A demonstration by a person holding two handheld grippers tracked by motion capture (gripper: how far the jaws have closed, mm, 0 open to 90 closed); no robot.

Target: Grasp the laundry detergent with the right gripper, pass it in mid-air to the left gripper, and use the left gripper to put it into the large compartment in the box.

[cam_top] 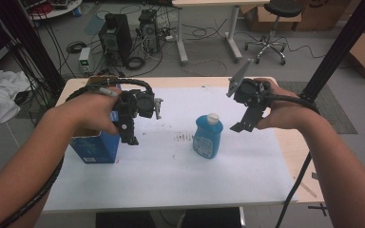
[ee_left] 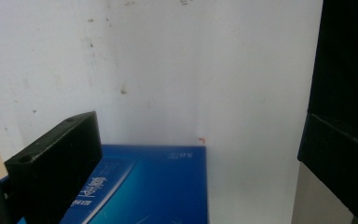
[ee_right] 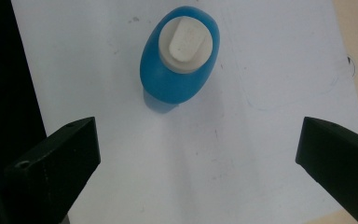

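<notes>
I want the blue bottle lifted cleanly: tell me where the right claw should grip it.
Grip the blue bottle around its body below the white cap, coming from above. It stands upright and its body is oval, so close the open right claw across the narrow width.

the bottle (cam_top: 207, 138) is bright blue with a white cap (ee_right: 185, 44). the box (cam_top: 95, 148) is deep blue with pale lettering. both grippers, left (cam_top: 132, 124) and right (cam_top: 245, 110), are black. the sheet (cam_top: 171, 175) is white with small dark specks, on a tan table (cam_top: 302, 156).
</notes>
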